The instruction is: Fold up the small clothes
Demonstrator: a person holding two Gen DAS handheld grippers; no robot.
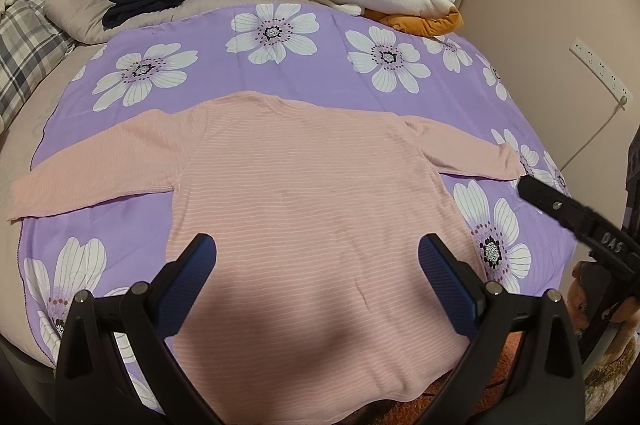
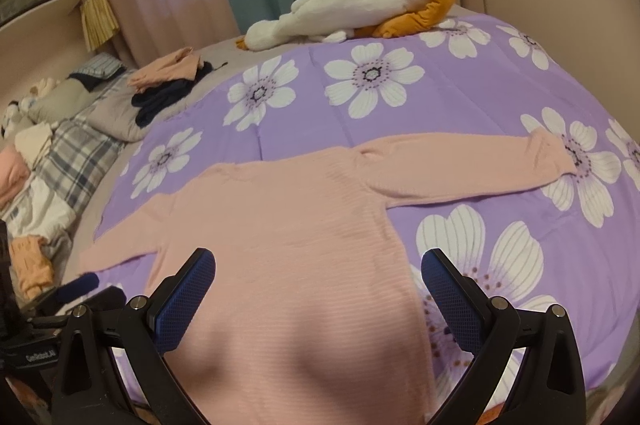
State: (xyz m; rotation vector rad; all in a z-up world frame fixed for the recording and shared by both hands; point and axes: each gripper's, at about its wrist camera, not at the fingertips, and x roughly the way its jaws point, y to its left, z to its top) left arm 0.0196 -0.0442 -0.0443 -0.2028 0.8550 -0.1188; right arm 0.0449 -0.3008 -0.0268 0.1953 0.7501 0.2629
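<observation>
A pale pink, long-sleeved ribbed knit top (image 1: 304,185) lies flat, sleeves spread wide, on a purple bedspread printed with large white flowers (image 1: 328,37). The left gripper (image 1: 316,257) and right gripper (image 2: 318,271) hover over its lower body, each with jaws wide apart and holding nothing. The first fold seems not yet begun. To do it well, likely pinch a sleeve near the cuff, gathering one layer only, and lay it straight across the body.
</observation>
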